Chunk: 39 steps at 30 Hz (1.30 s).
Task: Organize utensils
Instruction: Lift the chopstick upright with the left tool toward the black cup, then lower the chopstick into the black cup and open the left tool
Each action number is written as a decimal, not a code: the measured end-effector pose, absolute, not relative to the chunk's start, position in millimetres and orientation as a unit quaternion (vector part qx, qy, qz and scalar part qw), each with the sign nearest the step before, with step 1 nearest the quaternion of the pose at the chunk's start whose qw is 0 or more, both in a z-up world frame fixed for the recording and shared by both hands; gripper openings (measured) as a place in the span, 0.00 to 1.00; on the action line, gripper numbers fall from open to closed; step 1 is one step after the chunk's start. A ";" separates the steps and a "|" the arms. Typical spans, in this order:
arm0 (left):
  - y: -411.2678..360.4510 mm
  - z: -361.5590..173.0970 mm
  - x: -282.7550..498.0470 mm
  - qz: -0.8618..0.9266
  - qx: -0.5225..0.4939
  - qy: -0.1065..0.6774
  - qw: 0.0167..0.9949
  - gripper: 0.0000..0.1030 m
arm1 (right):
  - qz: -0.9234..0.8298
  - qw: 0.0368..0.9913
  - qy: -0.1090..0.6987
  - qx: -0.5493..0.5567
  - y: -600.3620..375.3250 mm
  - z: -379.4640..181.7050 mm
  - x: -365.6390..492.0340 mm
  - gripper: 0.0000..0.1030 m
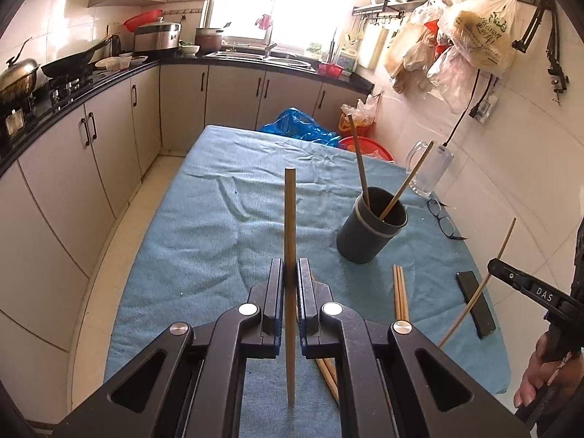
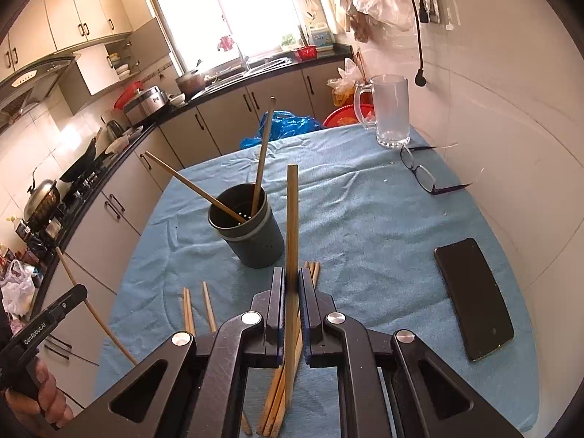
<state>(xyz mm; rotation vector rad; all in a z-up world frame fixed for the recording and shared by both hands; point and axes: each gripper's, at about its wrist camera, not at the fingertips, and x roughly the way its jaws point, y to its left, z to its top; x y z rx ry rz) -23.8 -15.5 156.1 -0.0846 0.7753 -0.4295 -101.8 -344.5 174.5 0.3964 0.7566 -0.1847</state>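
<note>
My left gripper (image 1: 291,266) is shut on a wooden chopstick (image 1: 290,219) that stands upright between its pads, above the blue cloth. My right gripper (image 2: 291,275) is shut on another upright chopstick (image 2: 292,211). A dark grey holder cup (image 1: 372,230) (image 2: 248,233) stands on the cloth with two chopsticks leaning inside it. Loose chopsticks (image 1: 400,295) (image 2: 197,310) lie flat on the cloth in front of the cup. In the left wrist view the right gripper (image 1: 492,264) shows at the right edge holding its chopstick; in the right wrist view the left gripper (image 2: 82,290) shows at the left edge.
A black phone (image 2: 472,299), a pair of glasses (image 2: 423,173) and a glass mug (image 2: 390,113) lie on the right side of the table (image 2: 365,200). A white wall runs along the right. Kitchen cabinets and a counter with pans stand to the left.
</note>
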 end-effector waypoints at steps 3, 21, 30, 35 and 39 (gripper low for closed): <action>-14.1 160.6 -26.3 -0.210 -0.041 0.370 0.904 0.06 | -0.091 0.909 0.359 0.191 -342.9 179.3 -104.5 0.07; -16.1 185.8 -27.5 -0.230 -0.046 0.343 0.909 0.06 | -0.101 0.920 0.318 0.207 -352.3 210.3 -118.7 0.07; -24.6 210.8 -15.1 -0.242 -0.044 0.331 0.911 0.06 | -0.094 0.921 0.302 0.226 -365.3 228.7 -110.4 0.07; -35.5 227.9 -6.0 -0.251 -0.037 0.321 0.912 0.06 | -0.083 0.925 0.293 0.228 -370.8 241.6 -98.5 0.07; -48.8 241.9 4.6 -0.259 -0.036 0.315 0.912 0.06 | -0.074 0.924 0.287 0.242 -379.4 249.2 -86.6 0.07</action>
